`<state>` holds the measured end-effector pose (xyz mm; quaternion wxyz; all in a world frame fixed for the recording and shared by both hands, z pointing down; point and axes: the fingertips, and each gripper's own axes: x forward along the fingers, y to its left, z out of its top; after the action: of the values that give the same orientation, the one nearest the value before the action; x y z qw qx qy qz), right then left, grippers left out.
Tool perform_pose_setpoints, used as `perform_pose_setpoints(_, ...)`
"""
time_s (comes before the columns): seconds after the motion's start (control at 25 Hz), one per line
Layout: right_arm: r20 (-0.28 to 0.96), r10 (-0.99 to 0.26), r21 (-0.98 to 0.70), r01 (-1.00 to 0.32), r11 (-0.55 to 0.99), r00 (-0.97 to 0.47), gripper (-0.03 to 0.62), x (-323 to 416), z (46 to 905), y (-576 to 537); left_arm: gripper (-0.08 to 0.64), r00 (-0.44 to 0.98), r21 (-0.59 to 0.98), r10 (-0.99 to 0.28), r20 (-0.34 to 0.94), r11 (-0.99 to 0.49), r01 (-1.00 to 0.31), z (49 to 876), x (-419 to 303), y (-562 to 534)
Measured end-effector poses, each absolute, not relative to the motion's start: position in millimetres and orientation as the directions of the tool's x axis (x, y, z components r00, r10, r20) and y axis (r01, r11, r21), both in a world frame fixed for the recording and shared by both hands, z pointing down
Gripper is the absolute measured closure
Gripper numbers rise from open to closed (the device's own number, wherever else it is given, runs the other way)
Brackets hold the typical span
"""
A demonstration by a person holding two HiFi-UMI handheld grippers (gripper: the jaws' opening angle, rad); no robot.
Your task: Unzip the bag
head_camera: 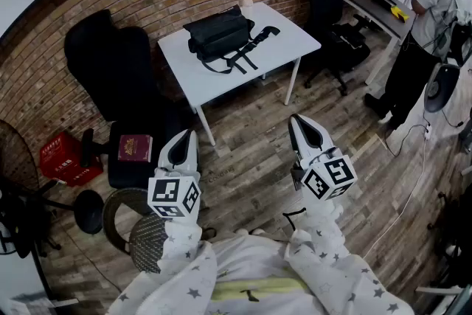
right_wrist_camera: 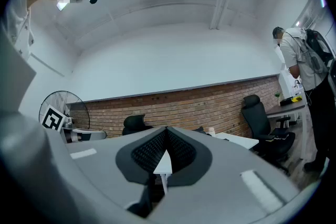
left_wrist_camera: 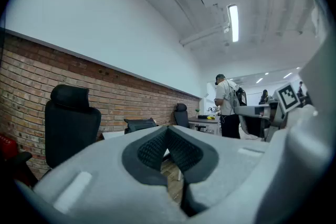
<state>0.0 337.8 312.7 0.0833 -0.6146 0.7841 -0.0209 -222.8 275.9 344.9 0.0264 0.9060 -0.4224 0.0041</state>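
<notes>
**Spotter A:** Your left gripper [head_camera: 184,135] sits between 7 and 8 o'clock in the head view. Its jaws are closed on nothing and its nose is aimed toward 12.

**Spotter B:** Its own view agrees: the pads [left_wrist_camera: 152,149] meet with nothing between them. You see the bag [left_wrist_camera: 140,124] just over the jaw tips, a touch toward 11.

**Spotter A:** In the head view the bag [head_camera: 220,33] lies on the white table [head_camera: 287,48] at 12 o'clock, well apart from both your grippers. From the left jaws it lies between 12 and 1.

**Spotter B:** Its long axis runs near the 9-to-3 line, with the right end tipped a little upward. The strap [head_camera: 251,52] trails off toward 4. You can't make out the zipper or its pull from here.

**Spotter A:** Your right gripper [head_camera: 296,118] is at about 4 o'clock, likewise closed and empty, leaning toward 11. From it the bag lies between 10 and 11.

**Spotter B:** In its own view the pads touch, and past them there is mostly the table [right_wrist_camera: 239,140] edge.

**Spotter A:** I'd call neither gripper clearly nearer, though your left lines up straighter with the bag. Your sleeves [head_camera: 184,262] are tucked low against your body with the elbows bent. To my eye you need to step in toward 12 before either jaw can reach the bag.
</notes>
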Motion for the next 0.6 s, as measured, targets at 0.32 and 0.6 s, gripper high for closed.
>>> perform_pose_setpoints(0.32, -0.128, -0.965, -0.164, -0.955, 0.248, -0.229, 0.594, 11.9, 312.1, 338.6, 0.56, 0.632, 0.04, -0.774, 0.027, -0.631, -0.775, 341.5, -218.8, 276.1)
perform_pose_setpoints(0.6, -0.153, -0.956, -0.166, -0.948, 0.273, -0.249, 0.592, 21.9, 308.7, 346.1, 0.56, 0.616, 0.034, -0.788, 0.018, -0.615, -0.788, 338.8, -210.6, 284.7)
